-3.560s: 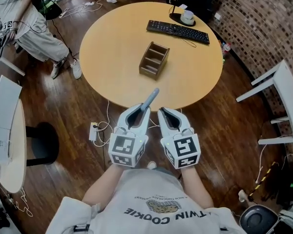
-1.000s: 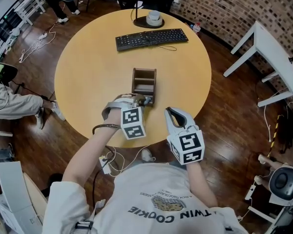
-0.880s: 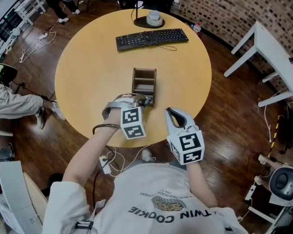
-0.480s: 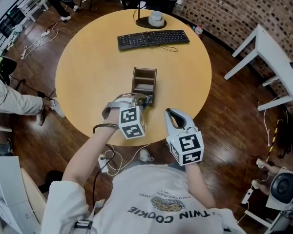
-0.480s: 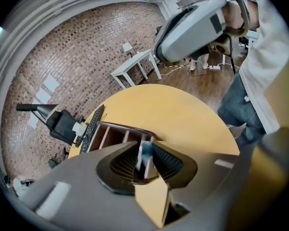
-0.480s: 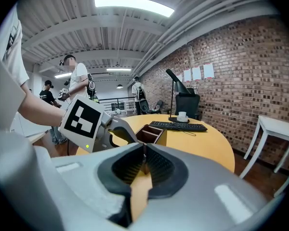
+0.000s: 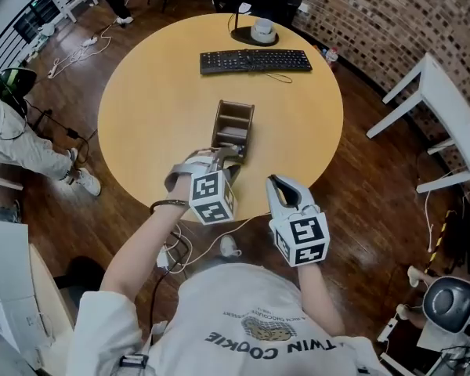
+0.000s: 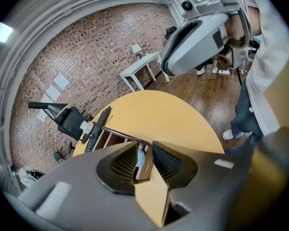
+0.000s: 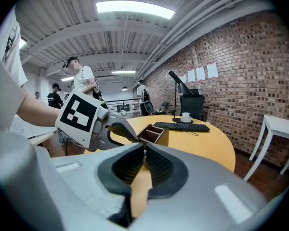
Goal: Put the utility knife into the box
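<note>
Now, mid-frame in the head view, the round table (image 7: 157, 108) carries the brown box (image 7: 233, 125). The left gripper (image 7: 225, 157) sits at its near end. Its jaws have just been opening and stand wide of the utility knife (image 8: 140, 157), which rests in the near compartment. Best to back straight out without snagging the knife. The right gripper (image 7: 280, 186), at lower right, is closed and empty.

Black keyboard (image 7: 256, 60) and white cup (image 7: 263, 30) at the round table's (image 7: 141, 108) far edge
</note>
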A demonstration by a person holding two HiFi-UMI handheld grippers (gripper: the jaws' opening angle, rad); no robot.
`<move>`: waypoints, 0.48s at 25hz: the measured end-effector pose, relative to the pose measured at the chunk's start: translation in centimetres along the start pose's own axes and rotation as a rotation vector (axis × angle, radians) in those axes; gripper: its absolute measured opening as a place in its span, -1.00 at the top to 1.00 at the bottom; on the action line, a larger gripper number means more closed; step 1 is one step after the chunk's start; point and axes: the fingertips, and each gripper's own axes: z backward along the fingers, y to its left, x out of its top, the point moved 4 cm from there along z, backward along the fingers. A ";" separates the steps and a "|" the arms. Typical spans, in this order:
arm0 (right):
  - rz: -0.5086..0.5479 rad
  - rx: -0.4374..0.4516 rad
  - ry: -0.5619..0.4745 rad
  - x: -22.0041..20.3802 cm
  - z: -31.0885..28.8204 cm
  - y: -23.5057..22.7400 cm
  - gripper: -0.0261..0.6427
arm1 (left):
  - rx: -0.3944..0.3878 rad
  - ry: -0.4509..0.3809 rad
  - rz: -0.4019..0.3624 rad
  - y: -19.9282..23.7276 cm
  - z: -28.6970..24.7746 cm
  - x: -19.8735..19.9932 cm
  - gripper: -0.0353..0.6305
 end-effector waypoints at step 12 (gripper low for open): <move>0.035 0.100 -0.024 -1.6 4.8 0.3 0.88 | 0.091 -0.011 0.101 -4.8 3.2 4.4 0.65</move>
